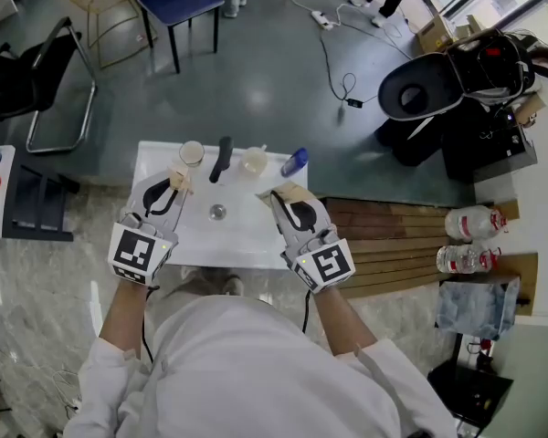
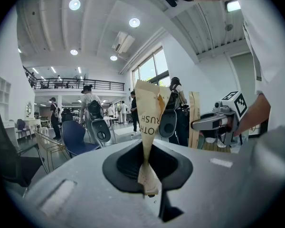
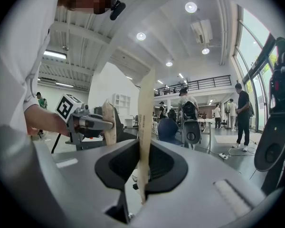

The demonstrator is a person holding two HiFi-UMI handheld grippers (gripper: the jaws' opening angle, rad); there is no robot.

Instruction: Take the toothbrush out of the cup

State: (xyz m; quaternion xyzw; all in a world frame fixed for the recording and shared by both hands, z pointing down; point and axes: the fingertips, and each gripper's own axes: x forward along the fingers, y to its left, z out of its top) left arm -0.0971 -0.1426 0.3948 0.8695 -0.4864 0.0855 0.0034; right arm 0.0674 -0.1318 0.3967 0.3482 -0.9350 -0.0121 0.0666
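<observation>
In the head view, the cup (image 1: 192, 153) stands at the table's (image 1: 247, 241) far edge near its left corner, just ahead of the left gripper (image 1: 177, 180). The right gripper (image 1: 277, 195) is farther off. We cannot make out a toothbrush in the cup.

In the left gripper view, the jaws are clenched on a brown paper wrapper (image 2: 149, 122).

In the right gripper view, the jaws are clenched on a paper strip (image 3: 145, 127). We judge that one must let go first.

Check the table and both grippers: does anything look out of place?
Yes. The left gripper pinches a printed paper piece, the right gripper a tan strip, both over the table. Wrapper scraps in both grippers look odd here.
</observation>
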